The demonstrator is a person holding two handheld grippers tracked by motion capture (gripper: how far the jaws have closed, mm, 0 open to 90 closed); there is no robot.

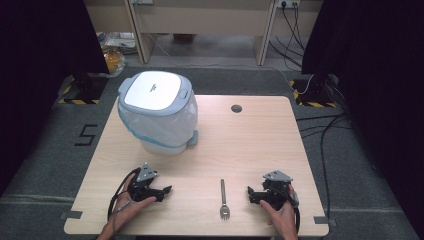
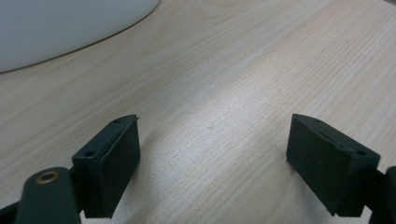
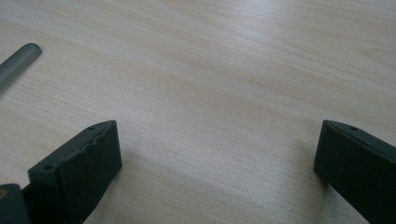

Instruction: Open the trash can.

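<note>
Fork (image 1: 224, 199) lying flat on the wooden surface (image 1: 250, 145), tines toward the person, between both claws. Left claw (image 1: 167, 190) resting nearby, jaws gaping wide, gripping nothing. Right claw (image 1: 250, 192) likewise spread, empty. Lidded bin (image 1: 159, 112), seemingly bag-lined, standing well behind the left claw.

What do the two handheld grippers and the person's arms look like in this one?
Both are black handheld units. The left gripper and right gripper each carry a grey three-cornered plate on top, and a black cable trails from each back past the wrist. Up close, the jaws are thick, dark, blocky pads with small screw holes along the top edge. The forearms are bare, with no sleeves or gloves in view.
</note>
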